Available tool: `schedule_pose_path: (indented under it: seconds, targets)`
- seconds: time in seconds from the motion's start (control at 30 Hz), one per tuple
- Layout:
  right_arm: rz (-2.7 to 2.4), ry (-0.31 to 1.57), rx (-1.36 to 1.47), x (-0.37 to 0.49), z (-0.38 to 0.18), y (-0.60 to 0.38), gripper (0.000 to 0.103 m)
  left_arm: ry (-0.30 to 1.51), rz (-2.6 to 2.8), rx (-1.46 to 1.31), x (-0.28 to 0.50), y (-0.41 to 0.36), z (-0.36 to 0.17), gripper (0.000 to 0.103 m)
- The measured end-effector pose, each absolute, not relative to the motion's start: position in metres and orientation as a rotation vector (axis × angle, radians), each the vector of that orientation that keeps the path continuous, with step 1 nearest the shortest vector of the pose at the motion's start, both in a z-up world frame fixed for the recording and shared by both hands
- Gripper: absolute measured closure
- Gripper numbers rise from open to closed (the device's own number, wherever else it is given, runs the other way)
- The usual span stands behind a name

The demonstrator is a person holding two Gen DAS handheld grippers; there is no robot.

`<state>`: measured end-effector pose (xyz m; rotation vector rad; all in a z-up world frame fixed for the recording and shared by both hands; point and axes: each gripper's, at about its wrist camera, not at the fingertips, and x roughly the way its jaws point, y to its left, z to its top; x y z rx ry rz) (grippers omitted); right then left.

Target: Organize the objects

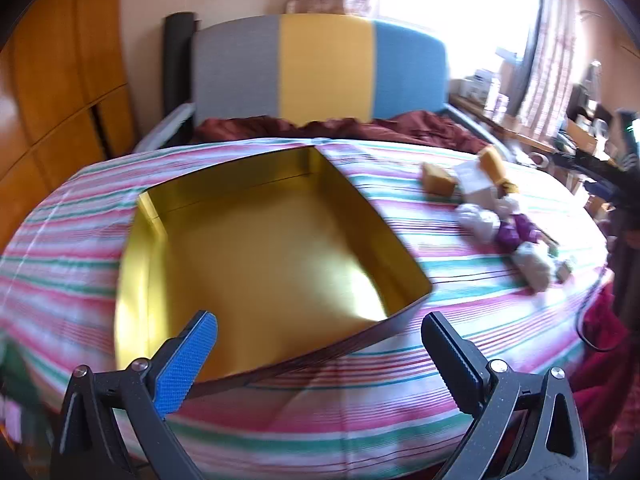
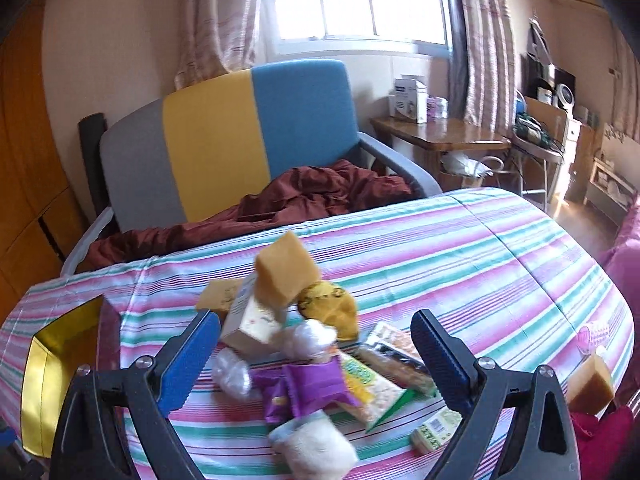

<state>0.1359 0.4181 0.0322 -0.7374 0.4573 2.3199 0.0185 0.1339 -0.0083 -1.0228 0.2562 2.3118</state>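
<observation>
The snack pile (image 1: 504, 224) is motion-blurred in the left wrist view (individual items cannot be told apart). In the right wrist view, the gold tin (image 2: 60, 376) is cut off by the left edge, and package labels are too small to read.

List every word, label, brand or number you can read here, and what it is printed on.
Nothing reads clearly.
White box on the wooden desk: dark print, too small.
Green-and-yellow packet: lettering blurred.
Small green packet: barcode label, digits unreadable.
Tan carton: faint print, blurred.
Gold tin: no text showing.

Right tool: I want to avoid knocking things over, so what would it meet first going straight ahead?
Probably the purple packet in the snack pile, between the open right tool's fingers; depth is unclear.
</observation>
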Motion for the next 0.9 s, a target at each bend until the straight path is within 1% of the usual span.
schedule_pose_path:
  seconds: [0.1,0.2,0.27,0.5,0.7,0.9]
  targets:
    - [2.239,0.534,-0.700,0.157,0.019,0.448,0.005,0.229,2.234,-1.024,0.018,0.150,-0.005,0.000]
    - [2.170,0.710,-0.665,0.175,0.005,0.473,0.005,0.206,2.144,-1.065,0.014,0.174,-0.007,0.000]
    - [2.150,0.793,-0.624,0.182,0.002,0.480,0.005,0.209,2.099,-1.067,0.015,0.193,-0.007,0.000]
    - [2.129,0.905,-0.568,0.196,-0.001,0.489,0.005,0.334,1.962,-0.972,0.032,0.268,-0.014,0.000]
    - [2.160,0.933,-0.586,0.192,-0.004,0.489,0.005,0.427,1.844,-1.039,0.044,0.329,-0.036,0.000]
    - [2.174,0.967,-0.565,0.197,-0.005,0.490,0.005,0.377,1.813,-1.121,0.038,0.361,-0.047,0.000]
